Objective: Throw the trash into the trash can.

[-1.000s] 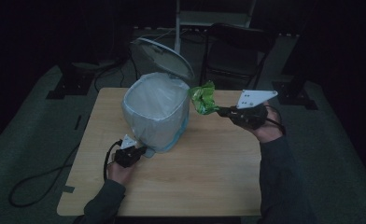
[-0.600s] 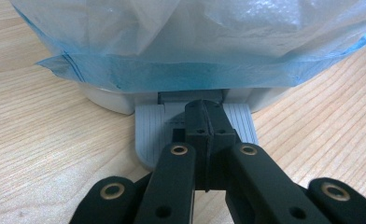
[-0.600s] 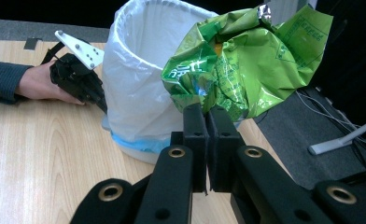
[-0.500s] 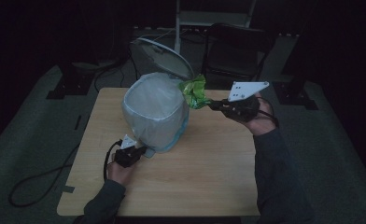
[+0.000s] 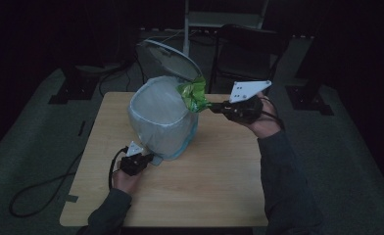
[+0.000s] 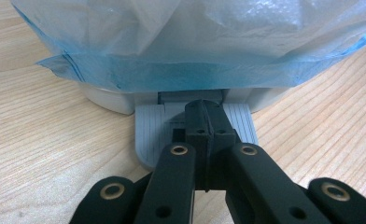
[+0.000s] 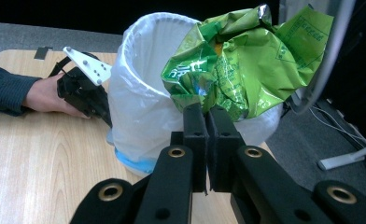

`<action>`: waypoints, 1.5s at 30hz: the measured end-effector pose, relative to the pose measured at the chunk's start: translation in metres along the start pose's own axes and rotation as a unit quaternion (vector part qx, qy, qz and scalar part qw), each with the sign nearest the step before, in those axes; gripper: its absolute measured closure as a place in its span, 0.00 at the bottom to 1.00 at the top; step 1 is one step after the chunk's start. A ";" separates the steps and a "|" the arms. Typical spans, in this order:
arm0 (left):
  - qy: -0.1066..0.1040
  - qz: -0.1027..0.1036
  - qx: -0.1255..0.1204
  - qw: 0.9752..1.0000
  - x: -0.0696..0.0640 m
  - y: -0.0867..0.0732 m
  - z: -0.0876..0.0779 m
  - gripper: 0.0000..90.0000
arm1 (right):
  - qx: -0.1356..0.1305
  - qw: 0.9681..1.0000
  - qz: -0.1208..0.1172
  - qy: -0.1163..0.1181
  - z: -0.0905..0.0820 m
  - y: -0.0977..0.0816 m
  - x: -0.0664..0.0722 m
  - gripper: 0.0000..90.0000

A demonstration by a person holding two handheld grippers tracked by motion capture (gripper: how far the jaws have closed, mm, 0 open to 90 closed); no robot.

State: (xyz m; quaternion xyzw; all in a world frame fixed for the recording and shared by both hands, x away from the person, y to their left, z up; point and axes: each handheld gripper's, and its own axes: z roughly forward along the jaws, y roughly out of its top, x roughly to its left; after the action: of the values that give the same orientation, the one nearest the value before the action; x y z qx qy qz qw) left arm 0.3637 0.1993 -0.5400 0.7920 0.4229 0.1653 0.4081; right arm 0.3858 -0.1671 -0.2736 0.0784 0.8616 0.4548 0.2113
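Your right gripper (image 5: 212, 108), clamped on the crinkled green foil wrapper (image 5: 194, 94), has carried it over the plastic-lined bin (image 5: 163, 122); your left gripper (image 6: 204, 122) presses shut onto the ribbed grey pedal (image 6: 149, 133).

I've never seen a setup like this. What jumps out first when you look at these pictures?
The bright green crumpled wrapper stands out most, pinched in the right tool just at the rim of the bin. Next is the white pedal bin lined with a pale blue bag, in the middle of the wooden table, its lid tipped up. At its base, the left tool, shut, rests on the grey pedal.
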 end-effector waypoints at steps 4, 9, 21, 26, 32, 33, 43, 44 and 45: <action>0.000 0.000 0.000 1.000 0.000 0.000 0.000 1.00 | -0.001 1.000 -0.005 0.006 0.008 0.007 0.001 0.97; -0.001 0.000 0.000 1.000 0.000 0.000 0.000 1.00 | -0.004 1.000 -0.009 0.013 0.016 0.016 0.000 0.97; -0.001 0.000 0.000 1.000 0.001 0.000 0.000 1.00 | -0.010 1.000 -0.013 0.019 0.025 0.028 -0.001 0.97; -0.002 -0.001 0.001 1.000 0.001 0.000 0.000 1.00 | -0.013 1.000 -0.013 0.020 0.032 0.035 -0.003 0.97; -0.002 -0.001 0.000 1.000 0.001 0.000 0.000 1.00 | -0.018 1.000 -0.013 0.022 0.038 0.042 -0.004 0.97; -0.002 -0.001 0.000 1.000 0.001 0.000 0.000 1.00 | -0.018 1.000 -0.013 0.022 0.039 0.043 -0.004 0.97; -0.003 -0.001 0.001 1.000 0.001 0.000 0.000 1.00 | -0.016 1.000 -0.012 0.024 0.053 0.050 -0.008 0.97; -0.003 -0.001 0.001 1.000 0.001 0.000 0.000 1.00 | -0.016 1.000 -0.011 0.024 0.054 0.051 -0.008 0.97; -0.003 -0.001 0.001 1.000 0.001 0.000 0.000 1.00 | -0.014 1.000 -0.010 0.024 0.055 0.051 -0.009 0.97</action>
State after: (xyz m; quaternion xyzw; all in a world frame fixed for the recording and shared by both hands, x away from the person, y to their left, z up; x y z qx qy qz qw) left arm 0.3644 0.2003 -0.5399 0.7925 0.4223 0.1627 0.4088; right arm 0.4147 -0.0992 -0.2567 0.0558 0.8609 0.4660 0.1964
